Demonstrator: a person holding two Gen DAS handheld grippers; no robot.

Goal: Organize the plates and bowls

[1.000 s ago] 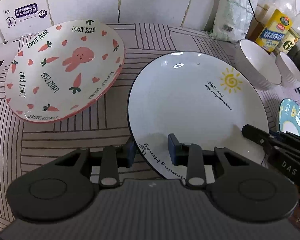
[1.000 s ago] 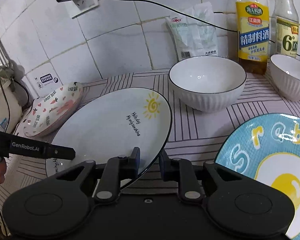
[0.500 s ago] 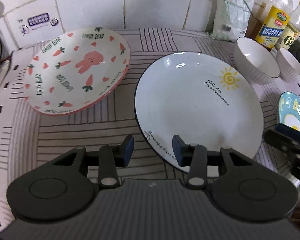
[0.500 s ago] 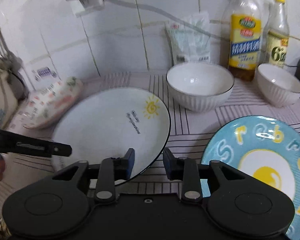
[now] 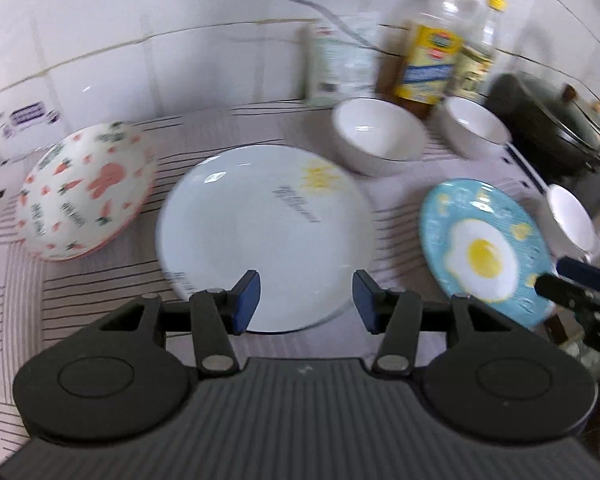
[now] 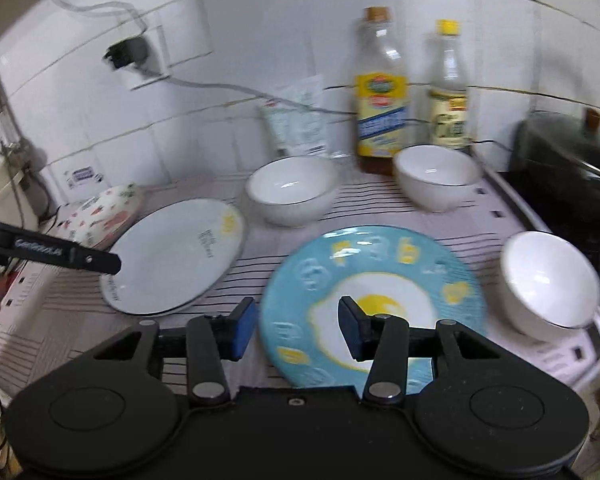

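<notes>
Both tools gape, holding nothing: the left tool frames the round white sun-printed plate mid-frame; the right tool frames the blue fried-egg plate.

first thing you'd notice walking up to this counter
The blue fried-egg plate jumps out, lying flat on the striped mat at front centre, right before the open right gripper. To its left lies the big white sun plate, with the open left gripper at its near edge. Further left, the pink bunny-and-carrot plate sits tilted near the tiled wall.
</notes>
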